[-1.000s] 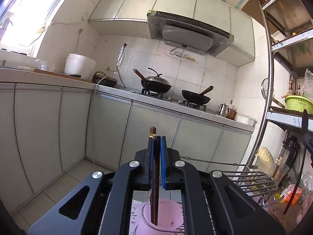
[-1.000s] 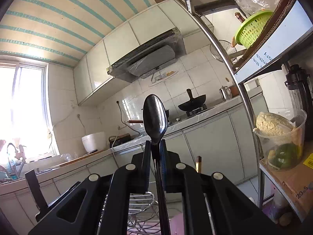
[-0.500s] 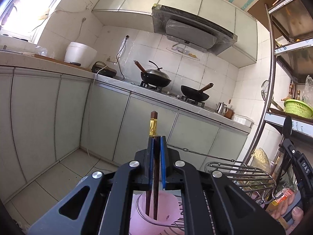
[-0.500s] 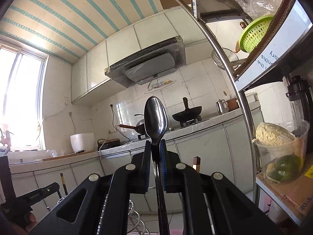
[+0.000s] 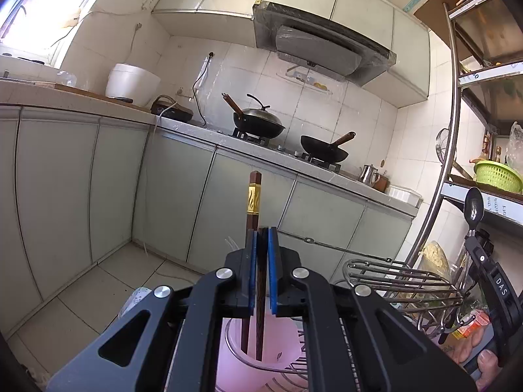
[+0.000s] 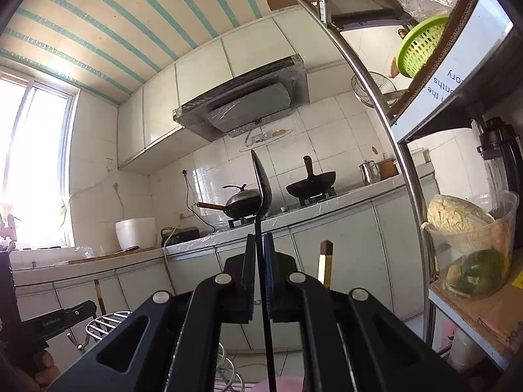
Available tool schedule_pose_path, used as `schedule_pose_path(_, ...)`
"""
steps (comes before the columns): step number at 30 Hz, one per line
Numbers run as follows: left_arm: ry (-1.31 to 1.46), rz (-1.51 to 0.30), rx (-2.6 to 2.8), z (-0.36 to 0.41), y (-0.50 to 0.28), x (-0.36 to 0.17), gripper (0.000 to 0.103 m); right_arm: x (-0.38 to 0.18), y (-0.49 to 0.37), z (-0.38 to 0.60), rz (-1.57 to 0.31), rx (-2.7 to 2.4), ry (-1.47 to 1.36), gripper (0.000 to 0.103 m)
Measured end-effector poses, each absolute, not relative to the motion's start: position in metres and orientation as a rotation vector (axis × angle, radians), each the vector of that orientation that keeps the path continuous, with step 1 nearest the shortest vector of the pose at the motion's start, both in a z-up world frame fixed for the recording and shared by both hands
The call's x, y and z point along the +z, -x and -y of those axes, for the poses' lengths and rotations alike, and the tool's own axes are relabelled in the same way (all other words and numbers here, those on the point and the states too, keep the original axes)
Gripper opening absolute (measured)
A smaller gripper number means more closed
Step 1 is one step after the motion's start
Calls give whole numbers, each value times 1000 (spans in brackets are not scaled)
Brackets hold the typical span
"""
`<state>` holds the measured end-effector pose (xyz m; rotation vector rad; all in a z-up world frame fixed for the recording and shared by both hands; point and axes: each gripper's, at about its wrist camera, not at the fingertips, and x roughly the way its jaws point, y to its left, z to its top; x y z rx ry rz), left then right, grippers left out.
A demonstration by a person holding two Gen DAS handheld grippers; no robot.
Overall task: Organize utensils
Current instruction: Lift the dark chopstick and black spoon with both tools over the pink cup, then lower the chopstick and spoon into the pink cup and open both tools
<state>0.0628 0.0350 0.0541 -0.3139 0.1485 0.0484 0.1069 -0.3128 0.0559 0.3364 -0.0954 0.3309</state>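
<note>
Dark glossy wooden chopsticks (image 5: 260, 294) between blue matt pads; below the claw, a smooth pink plastic cup (image 5: 261, 356). Shiny metal wire rack (image 5: 402, 281) beside it.

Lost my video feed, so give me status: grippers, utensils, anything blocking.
Left gripper shut on chopsticks, tips inside the pink holder. Right gripper just closed further, shut on the spoon, bowl up. No obstruction visible.

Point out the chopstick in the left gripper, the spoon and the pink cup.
chopstick (image 5: 260, 281), left wrist view, shaft between the pads
spoon (image 6: 263, 186), right wrist view, bowl seen edge-on
pink cup (image 5: 281, 333), left wrist view, inner wall
</note>
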Motion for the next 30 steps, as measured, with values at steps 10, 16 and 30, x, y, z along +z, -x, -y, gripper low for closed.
schedule_pose_path(10, 323, -163, 42, -36, -62, 51, 6, 47, -98, 317, 57, 329, -336, 4)
schedule_pose_path(16, 326, -169, 39, -36, -62, 49, 6, 51, -99, 314, 83, 329, -324, 4)
schedule_pose_path(30, 316, -189, 27, -33, -59, 46, 6, 19, -76, 314, -28, 296, -294, 4)
